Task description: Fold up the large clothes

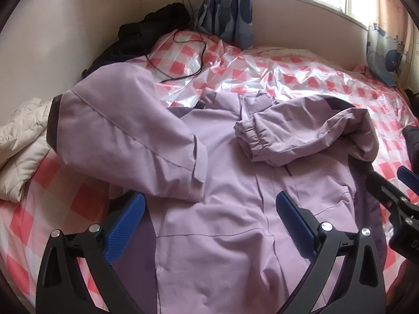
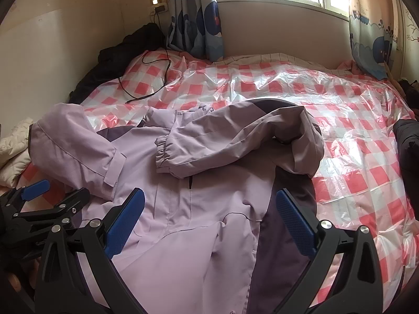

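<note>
A lilac jacket (image 1: 230, 188) with dark purple side panels lies front-up on the bed, both sleeves folded in across its chest. It also shows in the right wrist view (image 2: 199, 204). Its left sleeve (image 1: 125, 141) ends in a flat cuff; its right sleeve (image 1: 301, 136) ends in an elastic cuff. My left gripper (image 1: 209, 206) is open and empty, hovering over the jacket's lower body. My right gripper (image 2: 209, 206) is open and empty over the lower right side. The left gripper also shows in the right wrist view (image 2: 49, 198), and the right gripper in the left wrist view (image 1: 392, 188).
The bed carries a red-and-white checked plastic cover (image 2: 340, 120). A black cable (image 2: 146, 78) runs from a wall socket onto the bed. A dark garment (image 2: 117, 49) sits at the far left corner, a cream quilted garment (image 1: 21, 144) at the left edge, a dark item (image 2: 408, 146) at the right.
</note>
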### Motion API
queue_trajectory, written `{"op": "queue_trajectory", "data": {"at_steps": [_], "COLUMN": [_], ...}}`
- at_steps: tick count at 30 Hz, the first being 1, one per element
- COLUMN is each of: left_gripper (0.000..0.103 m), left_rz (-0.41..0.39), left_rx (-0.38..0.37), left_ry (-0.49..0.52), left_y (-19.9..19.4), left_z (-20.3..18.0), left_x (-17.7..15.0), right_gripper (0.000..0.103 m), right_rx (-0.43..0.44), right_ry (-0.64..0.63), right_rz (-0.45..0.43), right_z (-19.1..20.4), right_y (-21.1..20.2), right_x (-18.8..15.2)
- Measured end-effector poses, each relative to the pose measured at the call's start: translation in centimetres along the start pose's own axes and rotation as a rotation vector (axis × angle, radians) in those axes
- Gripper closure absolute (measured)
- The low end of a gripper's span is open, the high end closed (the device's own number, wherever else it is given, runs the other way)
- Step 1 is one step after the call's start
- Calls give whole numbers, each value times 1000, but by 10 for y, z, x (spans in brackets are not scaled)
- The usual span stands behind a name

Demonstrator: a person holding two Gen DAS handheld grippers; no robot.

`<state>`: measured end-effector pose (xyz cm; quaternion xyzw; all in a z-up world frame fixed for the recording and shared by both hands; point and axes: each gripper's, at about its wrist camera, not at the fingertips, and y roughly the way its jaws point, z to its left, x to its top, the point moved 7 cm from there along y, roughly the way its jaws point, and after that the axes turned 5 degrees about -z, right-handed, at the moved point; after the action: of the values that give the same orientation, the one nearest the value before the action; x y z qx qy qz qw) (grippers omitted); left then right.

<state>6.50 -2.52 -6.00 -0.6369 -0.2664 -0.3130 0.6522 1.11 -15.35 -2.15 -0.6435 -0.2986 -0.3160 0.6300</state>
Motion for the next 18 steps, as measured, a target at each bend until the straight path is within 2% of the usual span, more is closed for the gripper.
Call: {"op": "queue_trajectory", "data": {"at_steps": [4,7,8,11,15,16,18], "left_gripper": [7,7,7,7,7,7,7], "left_rz": [-16,-33,-40,-67,-37,-34,-43], "left_rx": [18,-1,-1,7,-37,-48,-56], "left_ry": [15,-6,-20,-33,-81,-95,-110], "left_y": [2,4,4,3,10,12,11], "left_z": [0,3,5,11,15,16,15], "left_x": [3,5,6,11,10,9,10], "right_gripper": [6,6,6,6,6,6,6], "right_rx": [-19,-88,-107,-80,-119,-67,90], "right_ry": [-13,-59,-60,-21,-66,-36,77], "right_rz": [-23,-75,-72,-37,-138,-101,58], "right_z": [0,-1,-3,-13,-11,-13,-20], "right_y": [-1,-6,-5,3,-16,-10,15], "right_x": [2,8,9,7,20,18,1]}}
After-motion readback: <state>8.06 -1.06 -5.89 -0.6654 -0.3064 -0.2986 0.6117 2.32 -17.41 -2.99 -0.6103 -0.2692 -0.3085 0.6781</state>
